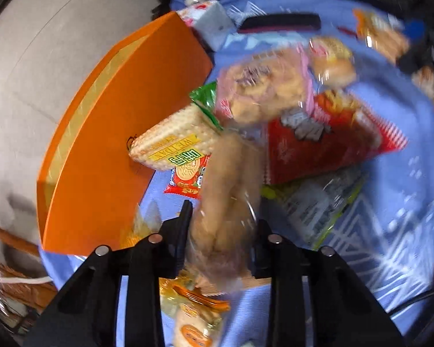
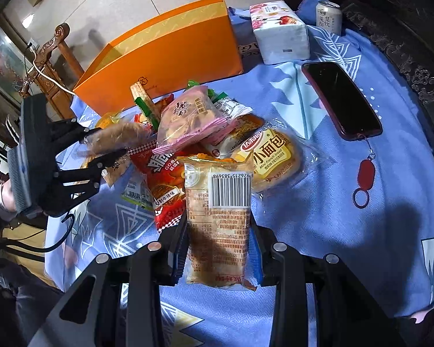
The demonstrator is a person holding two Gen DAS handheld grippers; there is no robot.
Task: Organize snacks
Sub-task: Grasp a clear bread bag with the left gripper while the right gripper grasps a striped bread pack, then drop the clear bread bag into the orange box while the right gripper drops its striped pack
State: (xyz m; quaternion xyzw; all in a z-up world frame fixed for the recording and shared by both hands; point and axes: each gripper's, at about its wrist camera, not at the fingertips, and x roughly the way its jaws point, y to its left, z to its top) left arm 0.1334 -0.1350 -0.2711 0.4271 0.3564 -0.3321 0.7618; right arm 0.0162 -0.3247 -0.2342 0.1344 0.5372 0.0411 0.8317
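Observation:
A heap of snack packets lies on a blue patterned cloth [image 2: 347,202] in front of an orange box [image 2: 170,52]. My left gripper [image 1: 222,225] is shut on a long brown bread packet [image 1: 225,190]; in the right wrist view this left gripper [image 2: 107,144] holds the same bread packet [image 2: 121,134] at the heap's left side. My right gripper [image 2: 220,231] is shut on an orange-and-clear pastry packet [image 2: 220,217] with its barcode facing up, held above the cloth. In the heap are a pink cookie packet [image 2: 188,118], a red chip bag [image 2: 165,179] and a yellow mini bread packet [image 2: 272,156].
A dark phone [image 2: 341,98] with a red strap lies on the cloth at the right. A tissue pack [image 2: 280,31] and a drink can [image 2: 328,17] stand at the back. A carved wooden chair [image 2: 52,66] is at the left, beyond the table edge. A wafer packet [image 1: 170,144] leans against the orange box [image 1: 115,130].

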